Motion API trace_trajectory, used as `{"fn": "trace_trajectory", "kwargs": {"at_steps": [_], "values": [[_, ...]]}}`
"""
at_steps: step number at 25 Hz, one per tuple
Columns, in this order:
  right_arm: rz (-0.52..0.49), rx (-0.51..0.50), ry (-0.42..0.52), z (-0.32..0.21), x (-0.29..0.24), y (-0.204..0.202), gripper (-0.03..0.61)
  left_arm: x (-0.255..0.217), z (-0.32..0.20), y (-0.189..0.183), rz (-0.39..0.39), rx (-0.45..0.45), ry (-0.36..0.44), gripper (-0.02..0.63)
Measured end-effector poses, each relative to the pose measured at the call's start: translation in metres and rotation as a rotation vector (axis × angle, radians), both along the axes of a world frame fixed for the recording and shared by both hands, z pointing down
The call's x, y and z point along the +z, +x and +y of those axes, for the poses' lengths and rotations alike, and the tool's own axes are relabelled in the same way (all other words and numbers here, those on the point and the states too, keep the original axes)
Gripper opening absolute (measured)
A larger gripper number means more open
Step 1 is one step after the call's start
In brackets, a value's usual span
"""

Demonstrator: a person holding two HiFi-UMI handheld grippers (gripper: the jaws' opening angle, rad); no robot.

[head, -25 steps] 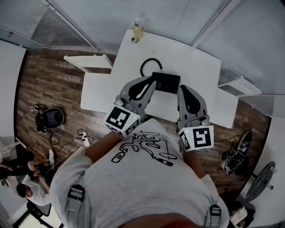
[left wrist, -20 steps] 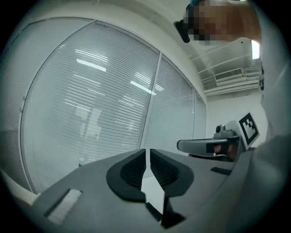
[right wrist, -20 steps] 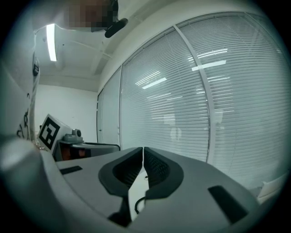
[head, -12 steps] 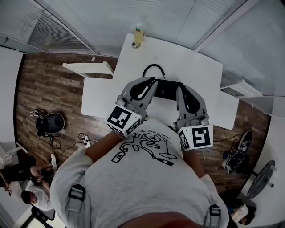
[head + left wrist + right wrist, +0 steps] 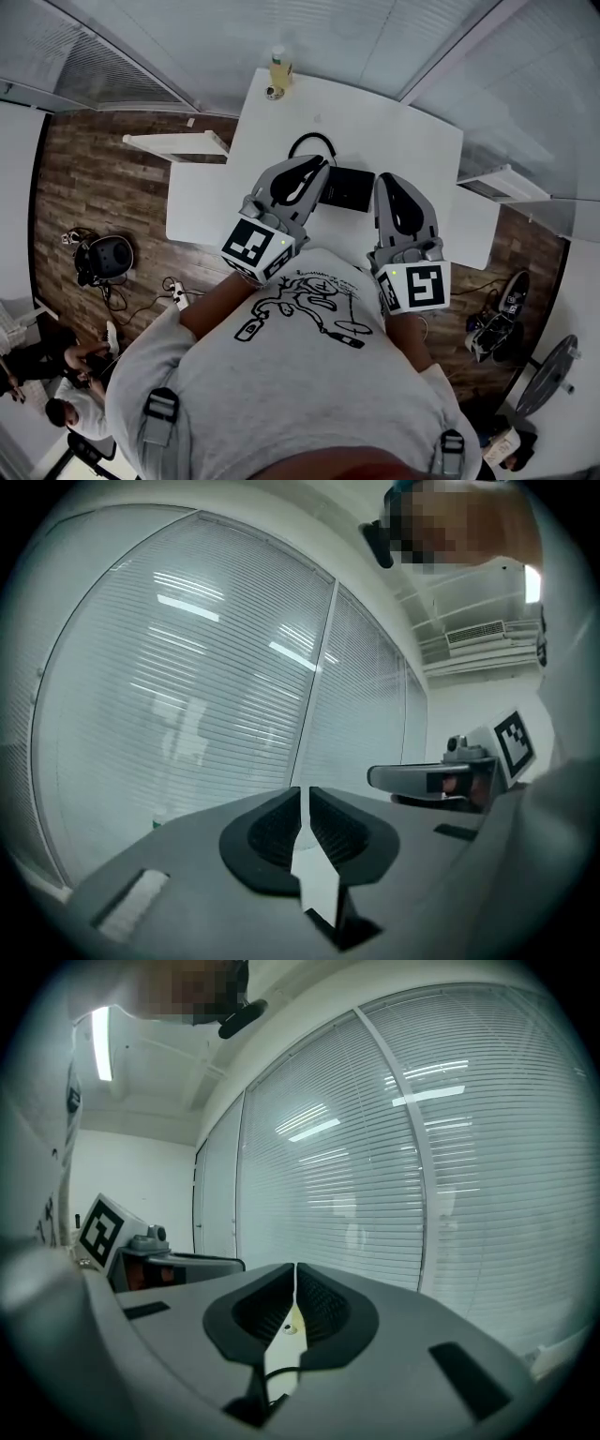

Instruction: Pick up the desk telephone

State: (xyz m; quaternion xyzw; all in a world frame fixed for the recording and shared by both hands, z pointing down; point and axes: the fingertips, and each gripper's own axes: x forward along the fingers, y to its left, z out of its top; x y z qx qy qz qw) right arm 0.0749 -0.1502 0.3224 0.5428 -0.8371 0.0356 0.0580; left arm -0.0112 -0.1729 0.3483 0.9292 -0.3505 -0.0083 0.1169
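The black desk telephone [image 5: 348,188] lies on the white table [image 5: 398,131], its black cord [image 5: 307,142] looping off its far left corner. My left gripper [image 5: 321,169] hangs over the phone's left edge and my right gripper [image 5: 386,181] over its right edge, so the phone shows between them. Both point level toward the window blinds. In the left gripper view the jaws [image 5: 302,797] are shut with nothing between them. The right gripper view shows its jaws [image 5: 295,1277] shut and empty too, with a bit of cord [image 5: 281,1372] below the gap.
A yellowish bottle [image 5: 279,66] and a small cap [image 5: 270,92] stand at the table's far left corner. White side tables [image 5: 173,145] [image 5: 502,183] flank it. Cables and bags [image 5: 108,253] lie on the wooden floor at left, where people sit.
Both grippers have moved forward a little over the table and now sit further along the phone's two sides. Their jaws stayed shut.
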Motion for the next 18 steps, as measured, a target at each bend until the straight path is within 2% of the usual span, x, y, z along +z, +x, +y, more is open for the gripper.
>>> {"fn": "trace_trajectory", "kwargs": {"at_steps": [8,18], "values": [[0.007,-0.003,-0.031,-0.005,0.013,0.021,0.009,0.013,-0.006,0.013,-0.014,-0.018,-0.026,0.028],[-0.002,-0.019,-0.146,-0.014,0.068,0.032,0.011,0.06,-0.013,0.019,-0.059,0.01,-0.114,0.031]]}}
